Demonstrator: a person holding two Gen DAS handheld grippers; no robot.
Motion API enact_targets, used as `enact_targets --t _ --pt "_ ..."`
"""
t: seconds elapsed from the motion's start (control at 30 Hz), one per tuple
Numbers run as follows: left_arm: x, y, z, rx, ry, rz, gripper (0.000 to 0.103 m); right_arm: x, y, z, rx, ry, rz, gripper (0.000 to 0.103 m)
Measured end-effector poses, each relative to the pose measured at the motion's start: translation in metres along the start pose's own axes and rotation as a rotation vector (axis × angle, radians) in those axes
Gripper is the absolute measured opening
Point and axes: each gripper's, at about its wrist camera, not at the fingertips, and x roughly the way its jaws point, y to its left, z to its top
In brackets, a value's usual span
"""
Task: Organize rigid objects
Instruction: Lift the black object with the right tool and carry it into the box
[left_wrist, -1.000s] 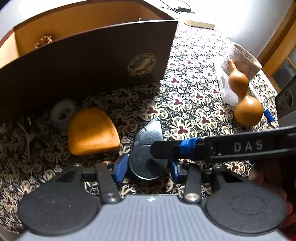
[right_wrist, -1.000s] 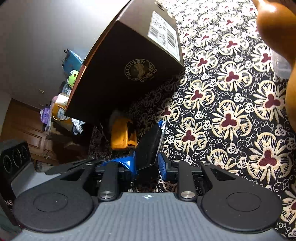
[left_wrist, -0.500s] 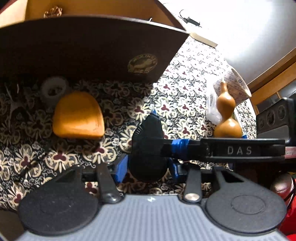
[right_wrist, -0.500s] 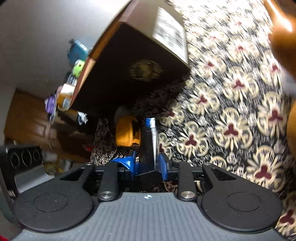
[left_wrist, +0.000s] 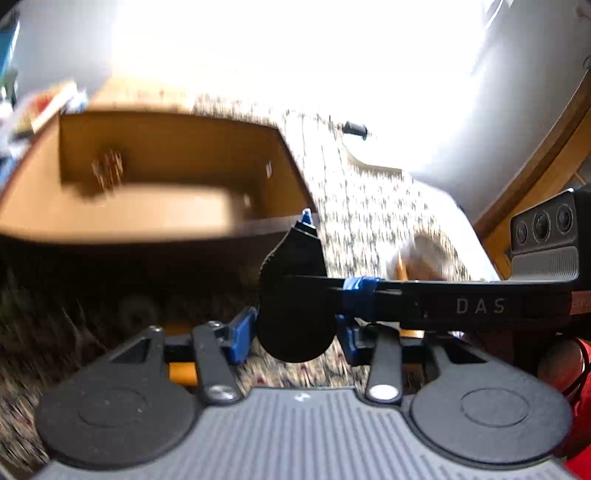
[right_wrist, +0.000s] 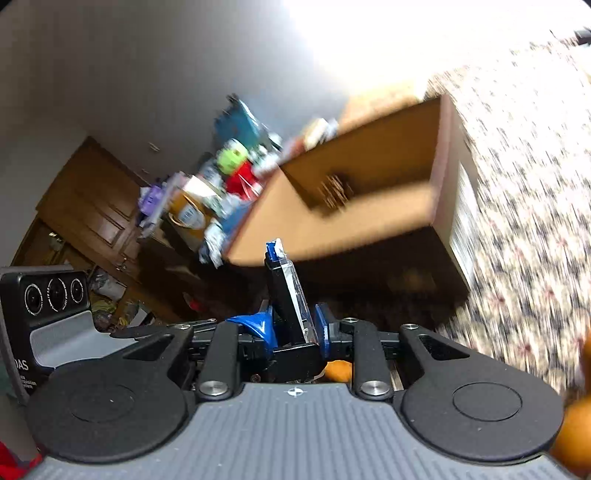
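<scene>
Item: black flat case, teardrop-shaped, carried in the air before a cardboard box.

From the left we see the open box (left_wrist: 155, 177), matte brown board with a small blurred thing on its floor; the left gripper (left_wrist: 293, 332), blue pads spread either side of the case (left_wrist: 295, 295), contact unclear; the right gripper (right_wrist: 293, 328) clamping the case (right_wrist: 290, 295) by its thin, glossy edge; then the flower-printed cloth (left_wrist: 369, 206). The case hangs clear of the cloth, just short of the box's near wall.
</scene>
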Motion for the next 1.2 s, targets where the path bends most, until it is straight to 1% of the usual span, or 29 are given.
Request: enact_targets --t 0.1,0.2,0.3,0.37,0.47,0.57,0.7,0.8,0.87,0.97,1.07,1.17,1.2 --pt "-0.011 0.008 0.022 0.026 -0.054 0.013 0.042 0.010 0.012 0.022 -0.048 -0.036 0.016 0.006" --pt "-0.015 0.023 0.044 0.038 -0.080 0.026 0.042 0.027 0.019 0.042 -0.072 -0.050 0.025 0.005" --pt "-0.014 0.046 0.063 0.028 -0.078 0.032 0.042 0.053 0.024 0.060 -0.067 -0.030 0.019 0.005" --pt "-0.011 0.063 0.074 0.025 -0.065 0.035 0.042 0.070 0.025 0.071 -0.052 0.000 0.010 0.005" --pt "0.000 0.091 0.089 0.015 -0.026 0.035 0.042 0.095 0.022 0.084 -0.032 0.052 -0.012 0.005" --pt "0.021 0.121 0.100 -0.003 0.036 0.038 0.042 0.124 0.012 0.094 0.020 0.118 -0.041 0.005" --pt "0.051 0.156 0.104 -0.038 0.129 0.044 0.042 0.169 -0.003 0.100 0.114 0.222 -0.091 0.005" --pt "0.069 0.178 0.106 -0.066 0.189 0.053 0.042 0.194 -0.020 0.103 0.212 0.291 -0.101 0.005" --pt "0.079 0.191 0.108 -0.082 0.221 0.061 0.042 0.208 -0.030 0.105 0.272 0.322 -0.101 0.005" --pt "0.090 0.205 0.111 -0.105 0.264 0.075 0.042 0.223 -0.040 0.106 0.329 0.359 -0.096 0.005" --pt "0.092 0.211 0.111 -0.103 0.291 0.087 0.042 0.235 -0.046 0.107 0.364 0.390 -0.084 0.004" --pt "0.089 0.212 0.108 -0.075 0.300 0.064 0.042 0.246 -0.049 0.109 0.383 0.406 -0.086 0.003" --pt "0.087 0.211 0.107 -0.066 0.295 0.053 0.044 0.249 -0.050 0.111 0.384 0.414 -0.094 0.003"
